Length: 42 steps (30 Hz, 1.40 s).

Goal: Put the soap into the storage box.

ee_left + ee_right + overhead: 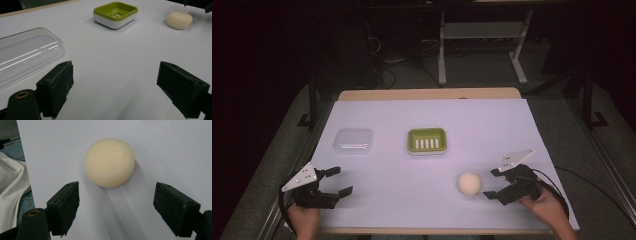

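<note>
While the right tool [493, 184] hovered low at the near right of the counter [432, 115], its two black jaws stood apart with nothing between them, aimed at the round cream soap [469, 184] lying just to its left. Seen along those jaws in the right gripper view, the soap [110, 162] sat a little ahead of the pads, untouched and resting flat on the white surface. Farther out, near the middle, a green soap dish [427, 140] with a slotted insert stood empty, and left of it lay a clear plastic lid [353, 140]. At the near left, the left tool [337, 181] also had its jaws wide apart and empty, pointed toward the dish and lid. By the look of things, the job had barely begun: the soap was not yet gripped, and lifting it, setting it in the dish and probably covering it all remained.
</note>
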### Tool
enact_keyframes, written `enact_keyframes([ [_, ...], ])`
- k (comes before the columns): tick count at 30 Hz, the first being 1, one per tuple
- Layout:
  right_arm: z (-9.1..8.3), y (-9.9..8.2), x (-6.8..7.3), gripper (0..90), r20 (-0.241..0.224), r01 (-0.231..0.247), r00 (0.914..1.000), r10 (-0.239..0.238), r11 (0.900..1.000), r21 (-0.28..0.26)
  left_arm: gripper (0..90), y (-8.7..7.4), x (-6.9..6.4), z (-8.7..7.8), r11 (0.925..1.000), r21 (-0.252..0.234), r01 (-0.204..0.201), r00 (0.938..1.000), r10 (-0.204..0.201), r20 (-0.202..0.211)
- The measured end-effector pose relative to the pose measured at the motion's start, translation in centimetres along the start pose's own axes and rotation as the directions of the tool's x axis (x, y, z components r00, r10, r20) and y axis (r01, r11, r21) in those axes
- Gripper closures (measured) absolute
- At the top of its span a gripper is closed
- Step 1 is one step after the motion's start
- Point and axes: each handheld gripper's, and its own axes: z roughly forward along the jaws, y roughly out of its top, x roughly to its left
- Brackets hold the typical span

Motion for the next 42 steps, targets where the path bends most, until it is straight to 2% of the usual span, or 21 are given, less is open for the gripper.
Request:
enact_keyframes([
  [23, 0.8, 2.1, 0.2, 16.6, -0.007, 0.019, 0.9998, -0.019, 0.9995, 0.024, 13.2, 0.0, 0.0, 0.0, 1.0, -0.003, 0.0, 1.0, 0.0, 0.001],
  [28, 1.1, 2.4, 0.1, 15.4, -0.006, 0.031, 0.9995, -0.031, 0.9987, 0.04, 13.2, 0.0, 0.0, 0.0, 1.0, -0.002, -0.002, 1.0, 0.002, 0.002],
  [29, 1.3, 2.6, 0.1, 15.0, -0.005, 0.045, 0.999, -0.045, 0.9983, 0.037, 13.2, 0.0, 0.0, 0.0, 1.0, -0.002, -0.002, 1.0, 0.002, 0.002],
  [31, 1.3, 2.7, 0.2, 15.0, -0.013, 0.034, 0.9994, -0.033, 0.9985, 0.042, 13.2, 0.0, 0.0, 0.0, 1.0, -0.002, -0.002, 1.0, 0.002, 0.003],
  [37, 1.9, 3.3, 0.1, 15.0, -0.013, 0.059, 0.9982, -0.059, 0.9968, 0.054, 13.2, 0.1, 0.0, 0.0, 1.0, -0.002, -0.003, 1.0, 0.003, 0.003],
  [42, 2.6, 3.8, 0.2, 14.9, -0.023, 0.064, 0.9978, -0.062, 0.9956, 0.069, 13.2, 0.1, 0.0, 0.0, 1.0, -0.003, -0.003, 1.0, 0.003, 0.004],
])
